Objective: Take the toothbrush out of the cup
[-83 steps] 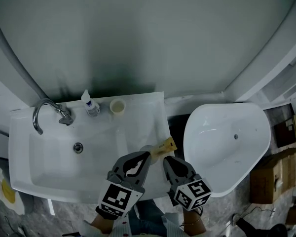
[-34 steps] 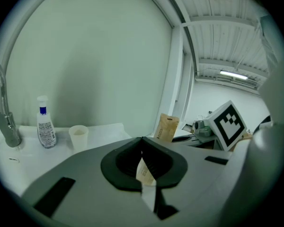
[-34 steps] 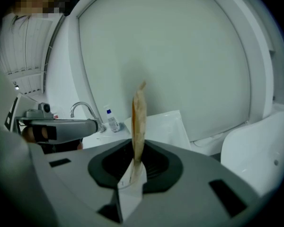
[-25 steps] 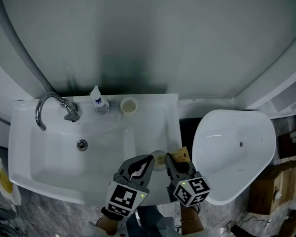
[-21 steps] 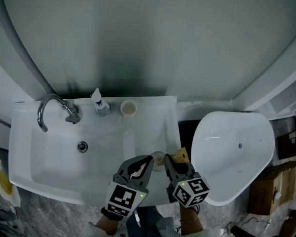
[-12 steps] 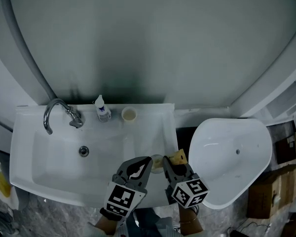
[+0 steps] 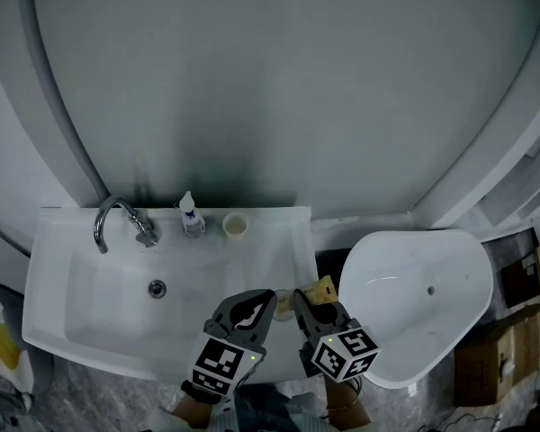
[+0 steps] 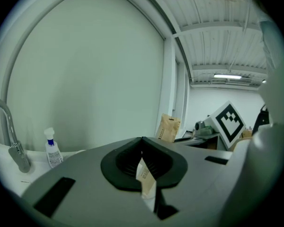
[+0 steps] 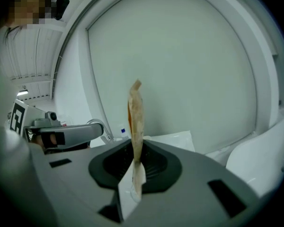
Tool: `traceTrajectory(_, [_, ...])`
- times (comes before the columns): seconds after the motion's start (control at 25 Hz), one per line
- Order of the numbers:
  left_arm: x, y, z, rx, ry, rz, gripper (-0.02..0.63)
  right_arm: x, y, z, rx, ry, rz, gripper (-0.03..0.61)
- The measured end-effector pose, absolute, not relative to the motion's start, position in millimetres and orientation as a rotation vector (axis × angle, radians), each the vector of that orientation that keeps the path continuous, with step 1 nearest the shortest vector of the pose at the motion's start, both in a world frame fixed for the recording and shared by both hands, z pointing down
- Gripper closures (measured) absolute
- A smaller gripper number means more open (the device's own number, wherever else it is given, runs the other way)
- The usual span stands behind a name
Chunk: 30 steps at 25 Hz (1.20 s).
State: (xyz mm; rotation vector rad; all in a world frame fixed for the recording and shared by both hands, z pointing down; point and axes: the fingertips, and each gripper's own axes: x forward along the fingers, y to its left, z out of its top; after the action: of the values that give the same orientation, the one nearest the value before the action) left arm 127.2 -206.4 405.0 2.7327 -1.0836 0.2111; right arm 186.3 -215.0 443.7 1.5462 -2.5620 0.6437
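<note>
My right gripper [image 7: 306, 302] [image 9: 134, 151] is shut on a tan paper packet [image 7: 322, 290] [image 9: 136, 112] that stands upright out of its jaws. The same packet [image 8: 168, 128] shows to the right in the left gripper view. My left gripper [image 7: 263, 301] [image 8: 142, 148] is shut on a white printed paper slip [image 8: 146, 178]. Both grippers hover close together over the sink's front right corner, with a pale end of the wrapping [image 7: 286, 303] between them. A small cream cup [image 7: 236, 225] stands on the sink's back ledge, far from both. No toothbrush shows.
The white sink [image 7: 90, 322] has a chrome faucet [image 7: 115, 218] and a small white bottle [image 7: 192, 216] on its back ledge. A white tub [image 7: 450, 322] stands at the right, cardboard boxes [image 7: 517, 345] beyond it. A curved grey wall rises behind.
Both grippers have risen together above the sink, keeping their hold on the packet and the slip. The sink now looks smaller and farther below.
</note>
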Motion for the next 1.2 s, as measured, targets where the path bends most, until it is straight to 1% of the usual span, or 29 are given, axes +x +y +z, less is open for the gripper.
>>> traceTrajectory(0.76, [117,-197,336,2.802,-1.082,0.008,0.597,190,-194,343,1.538,-2.763,0.395,0.523])
traceTrajectory(1.2, [121,-183,307,2.862,-1.026,-0.059,0.597,195,-164,301,1.555,-2.837,0.288,0.524])
